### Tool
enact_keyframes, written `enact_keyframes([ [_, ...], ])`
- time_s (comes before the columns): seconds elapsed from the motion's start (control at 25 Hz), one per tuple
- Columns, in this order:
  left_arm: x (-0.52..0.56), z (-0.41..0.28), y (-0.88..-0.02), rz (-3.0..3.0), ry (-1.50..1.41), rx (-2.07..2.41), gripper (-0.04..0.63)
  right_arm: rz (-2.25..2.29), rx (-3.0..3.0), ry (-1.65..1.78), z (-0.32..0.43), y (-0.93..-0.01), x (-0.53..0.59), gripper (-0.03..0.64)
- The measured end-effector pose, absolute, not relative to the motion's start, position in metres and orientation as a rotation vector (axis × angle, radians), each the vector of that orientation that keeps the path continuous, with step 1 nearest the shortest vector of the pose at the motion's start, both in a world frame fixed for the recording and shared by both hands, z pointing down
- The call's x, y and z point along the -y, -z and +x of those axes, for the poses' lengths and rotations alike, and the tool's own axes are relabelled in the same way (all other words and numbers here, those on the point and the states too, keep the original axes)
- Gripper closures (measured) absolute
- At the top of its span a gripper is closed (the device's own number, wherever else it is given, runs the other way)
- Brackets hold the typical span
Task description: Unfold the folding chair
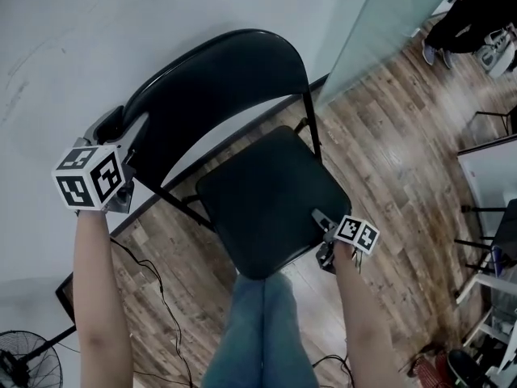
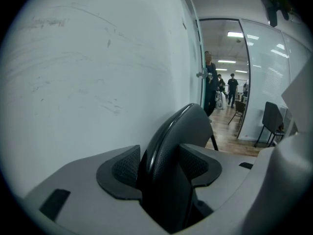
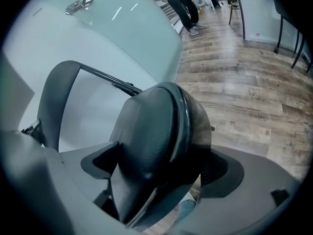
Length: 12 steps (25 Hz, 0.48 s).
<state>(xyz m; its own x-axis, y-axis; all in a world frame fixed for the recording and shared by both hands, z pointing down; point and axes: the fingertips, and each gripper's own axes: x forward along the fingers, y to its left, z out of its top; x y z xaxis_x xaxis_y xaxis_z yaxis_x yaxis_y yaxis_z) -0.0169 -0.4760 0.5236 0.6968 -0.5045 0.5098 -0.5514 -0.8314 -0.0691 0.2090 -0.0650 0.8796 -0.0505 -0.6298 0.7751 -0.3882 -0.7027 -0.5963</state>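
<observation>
Left gripper (image 1: 118, 128): clamped on the top left edge of the backrest (image 1: 234, 75). Both pads (image 2: 123, 166) press the rim, one on each side. Firm hold.

Right gripper (image 1: 323, 221): jaws wide, straddling the near right edge of the seat (image 1: 271, 196). One pad (image 3: 101, 162) rests on the seat's top. The other stands off below the rim, with a slit of light between. So it is round the seat, not gripping it.

Chair (image 1: 308, 128): black, on the wood floor (image 1: 388, 136) close to the white wall (image 1: 73, 39), straight ahead of the person. Backrest on the far side, seat towards the person's legs. The seat looks nearly flat and the frame looks spread, so the unfolding seems close to done. I cannot tell whether the seat is fully down on its stop.

Step in hand, as I read it: push the seat down to its rest while the backrest is steadied.

To do it well:
- Let the left hold take the reaction so the chair does not tip or slide along the floor.
- Bear down with the upper jaw on the seat's top, near the edge, straight down and not sideways.
- Go slowly at the end, since the frame may snap into place.
- Free the seat first and the backrest last, once the chair stands alone.
</observation>
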Motion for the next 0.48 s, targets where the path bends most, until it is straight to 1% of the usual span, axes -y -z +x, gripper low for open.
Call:
enact_keyframes([
  [0.24,0.479,-0.015,-0.547,2.791,-0.81,0.869,0.353,-1.961,-1.081,1.872,0.207,-0.91,0.051,0.088],
  [0.48,0.476,-0.015,-0.565,2.777,-0.802,0.865,0.353,-1.877,-0.993,1.817,0.216,-0.931,0.036,0.081],
])
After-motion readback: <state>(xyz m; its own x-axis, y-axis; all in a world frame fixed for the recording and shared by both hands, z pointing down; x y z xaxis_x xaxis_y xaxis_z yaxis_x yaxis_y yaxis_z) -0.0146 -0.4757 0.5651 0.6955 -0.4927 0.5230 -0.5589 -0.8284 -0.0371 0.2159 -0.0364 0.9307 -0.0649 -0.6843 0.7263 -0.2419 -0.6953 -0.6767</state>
